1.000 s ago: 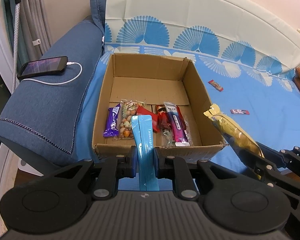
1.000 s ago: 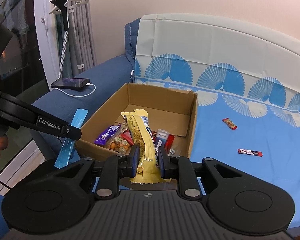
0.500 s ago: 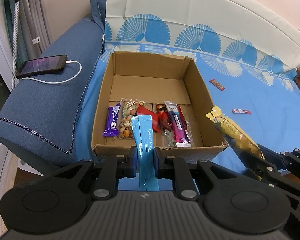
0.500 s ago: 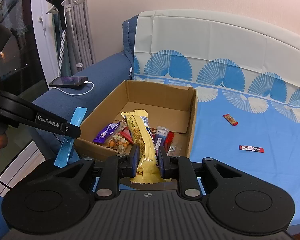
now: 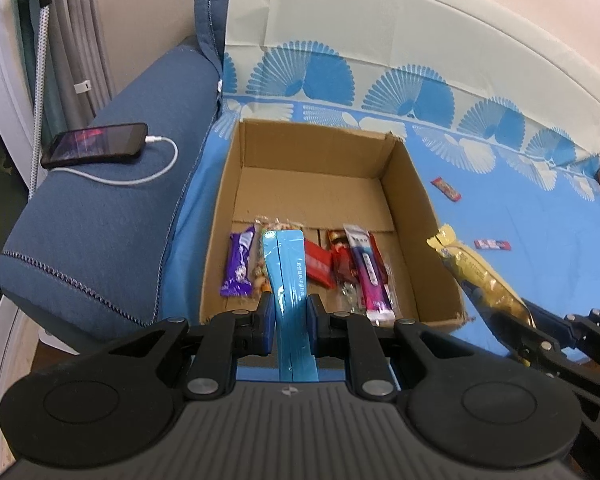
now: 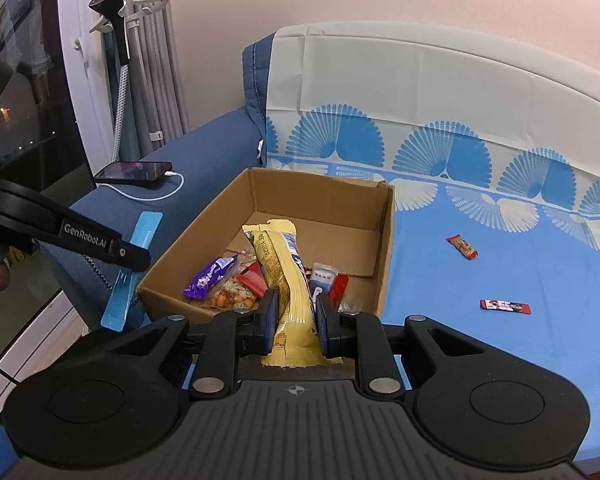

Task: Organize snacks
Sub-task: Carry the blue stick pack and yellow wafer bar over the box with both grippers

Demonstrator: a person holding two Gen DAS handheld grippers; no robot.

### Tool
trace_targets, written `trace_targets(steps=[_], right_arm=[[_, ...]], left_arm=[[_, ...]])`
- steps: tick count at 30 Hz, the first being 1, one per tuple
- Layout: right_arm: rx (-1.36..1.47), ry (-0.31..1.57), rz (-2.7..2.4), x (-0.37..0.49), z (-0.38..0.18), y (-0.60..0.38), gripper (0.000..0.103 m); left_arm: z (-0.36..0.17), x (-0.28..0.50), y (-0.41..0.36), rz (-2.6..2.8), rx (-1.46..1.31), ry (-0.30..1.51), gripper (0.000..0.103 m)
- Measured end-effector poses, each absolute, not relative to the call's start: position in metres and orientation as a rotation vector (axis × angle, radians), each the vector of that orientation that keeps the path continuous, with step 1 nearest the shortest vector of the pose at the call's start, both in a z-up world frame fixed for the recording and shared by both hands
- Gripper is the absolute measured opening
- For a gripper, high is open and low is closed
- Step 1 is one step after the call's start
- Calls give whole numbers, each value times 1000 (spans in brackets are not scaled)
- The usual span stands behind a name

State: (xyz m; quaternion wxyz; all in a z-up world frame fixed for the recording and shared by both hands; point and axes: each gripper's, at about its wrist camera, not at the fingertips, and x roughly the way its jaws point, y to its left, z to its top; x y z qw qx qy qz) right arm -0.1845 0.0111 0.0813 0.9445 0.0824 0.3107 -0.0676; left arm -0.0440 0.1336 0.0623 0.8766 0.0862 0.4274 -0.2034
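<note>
An open brown cardboard box (image 5: 404, 184) sits on a bright blue sofa cover printed with white and blue fan shapes (image 5: 540, 216), close to the sofa's dark blue denim armrest (image 5: 112, 208).

The left gripper (image 5: 288, 312) hangs above the box's near edge with its jaws clamped on a long flat light-blue snack packet (image 5: 286, 272), which points forward over the snacks inside. In the right wrist view this same packet (image 6: 134, 264) shows to the left of the box, gripped partway along its length.

The right gripper (image 6: 296, 316) has its jaws closed on a puffy yellow snack bag (image 6: 284, 276), held just in front of the box's near wall. From the left wrist view that bag (image 5: 476, 276) shows beside the box's right wall.

Along the near side of the box floor lie several snacks — a purple wrapped bar (image 5: 240, 264) at the left, a clear bag of mixed nuts (image 6: 232, 298) next to it, a red packet (image 5: 318, 268), and a pink and white sachet (image 5: 366, 276) at the right. The far half of the box floor is bare cardboard.

Two small snacks lie loose on the cover well to the right of the box — a small red and orange wrapped bar (image 6: 462, 246) farther back, and a small red, white and black wrapped bar (image 6: 504, 306) nearer.

A black smartphone (image 5: 96, 146) rests on the armrest with a white charging cable (image 5: 140, 178) plugged in.
</note>
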Motion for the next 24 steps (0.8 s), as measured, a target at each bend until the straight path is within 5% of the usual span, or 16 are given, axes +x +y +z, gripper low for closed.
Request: trace_targets(steps=[24], right_arm=[[241, 697, -133, -94, 48, -19, 22]], left_arm=[[34, 52, 91, -404, 201, 938, 18]])
